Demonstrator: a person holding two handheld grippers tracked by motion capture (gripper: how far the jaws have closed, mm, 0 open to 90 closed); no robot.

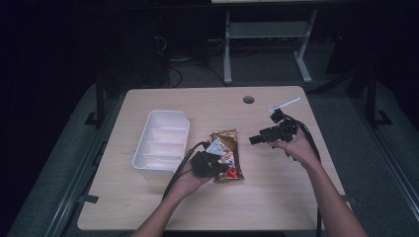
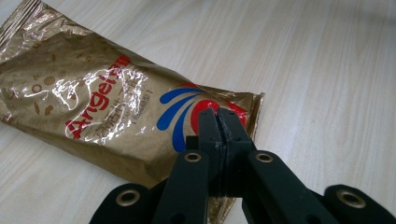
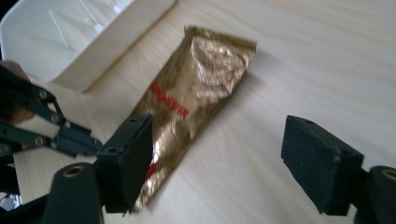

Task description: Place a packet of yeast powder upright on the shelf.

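A gold foil packet with red lettering lies on the wooden table, right of a white tray. My left gripper sits at the packet's near end. In the left gripper view its jaws are pressed together over the red and blue logo end of the packet, pinching the foil. My right gripper hovers to the packet's right, apart from it. Its jaws stand wide open with nothing held, and the packet lies beyond them.
The white tray has ribbed compartments and sits just left of the packet. A round cable hole and a white strip lie near the table's far edge. Cables trail from both grippers toward the near edge.
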